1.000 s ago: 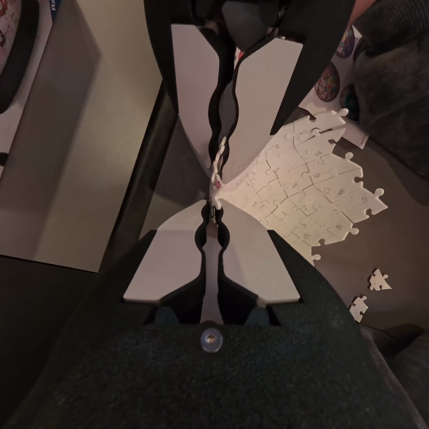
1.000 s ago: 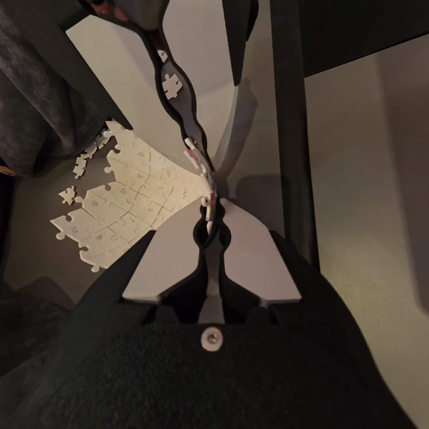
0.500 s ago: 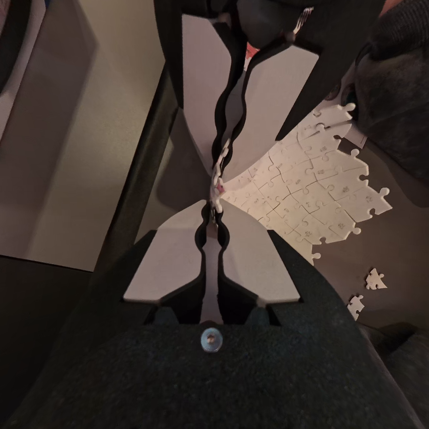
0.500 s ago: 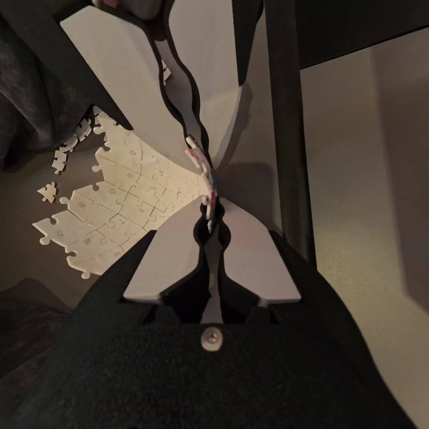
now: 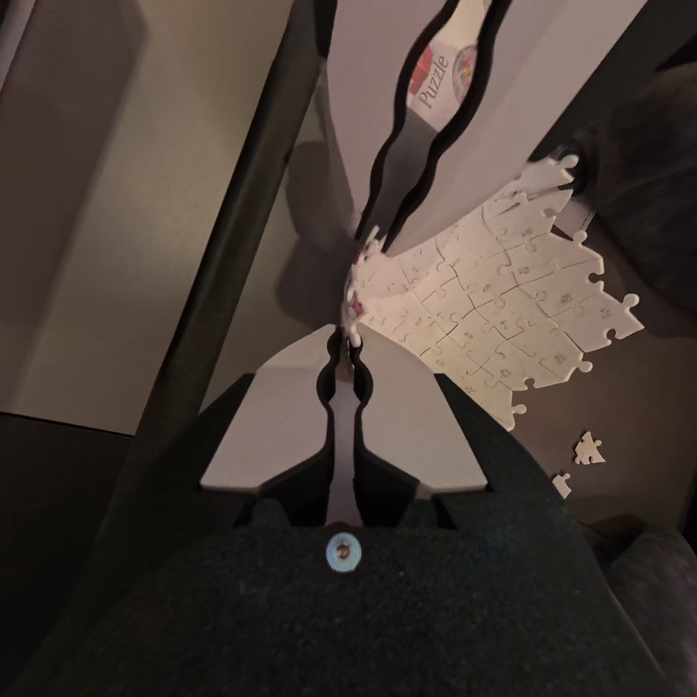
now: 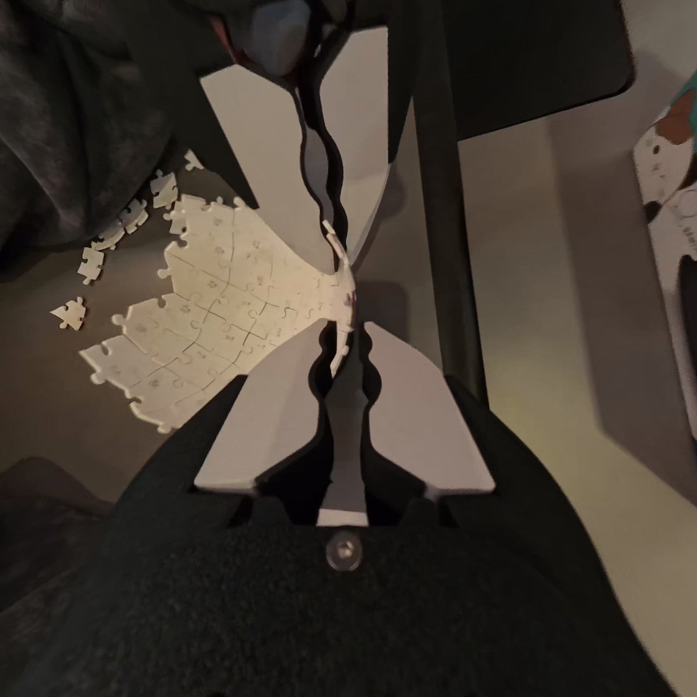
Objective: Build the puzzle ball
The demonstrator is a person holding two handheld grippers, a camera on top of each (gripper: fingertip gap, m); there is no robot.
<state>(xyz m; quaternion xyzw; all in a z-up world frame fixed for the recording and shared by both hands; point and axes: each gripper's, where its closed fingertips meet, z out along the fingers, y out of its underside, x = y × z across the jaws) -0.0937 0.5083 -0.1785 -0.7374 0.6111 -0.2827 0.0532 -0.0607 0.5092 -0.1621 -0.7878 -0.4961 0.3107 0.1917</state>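
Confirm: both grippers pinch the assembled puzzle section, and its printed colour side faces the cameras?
Not quite. Left gripper and right gripper do pinch the puzzle section, but both wrist views show its plain white back; only slivers of colour show along the pinched edge.

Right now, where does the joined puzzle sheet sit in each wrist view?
Left wrist view: the sheet fans right of centre, its edge pinched by the left gripper.
Right wrist view: the sheet fans left of centre, held by the right gripper.
Shared landmark: the pointed loose piece beyond it.
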